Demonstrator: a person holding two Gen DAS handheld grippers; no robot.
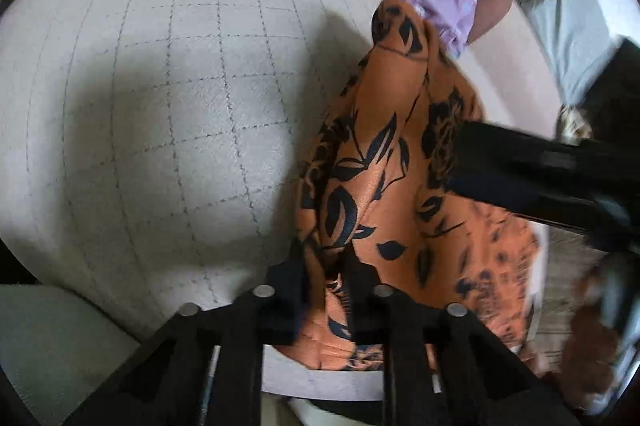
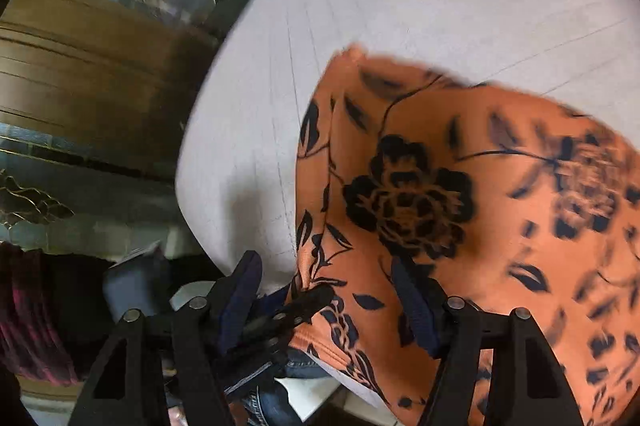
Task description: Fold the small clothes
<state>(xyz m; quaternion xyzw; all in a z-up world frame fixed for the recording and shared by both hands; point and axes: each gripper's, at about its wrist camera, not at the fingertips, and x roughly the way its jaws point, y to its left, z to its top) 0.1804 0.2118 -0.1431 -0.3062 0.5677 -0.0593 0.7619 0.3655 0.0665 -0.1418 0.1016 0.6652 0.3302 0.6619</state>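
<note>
Our left gripper (image 1: 326, 290) pinches the orange floral garment (image 1: 384, 194) on the white worktop (image 1: 160, 106); our right gripper (image 2: 332, 302) stands wide, empty.

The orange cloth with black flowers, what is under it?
The orange cloth with black flowers lies on a pale grey quilted surface with stitched grid lines, which shows all around it. Whatever sits directly beneath the cloth is covered, so nothing more can be seen there.

Bare checked cloth (image 1: 160, 98) left, orange garment (image 1: 384, 186) blocking right
</note>
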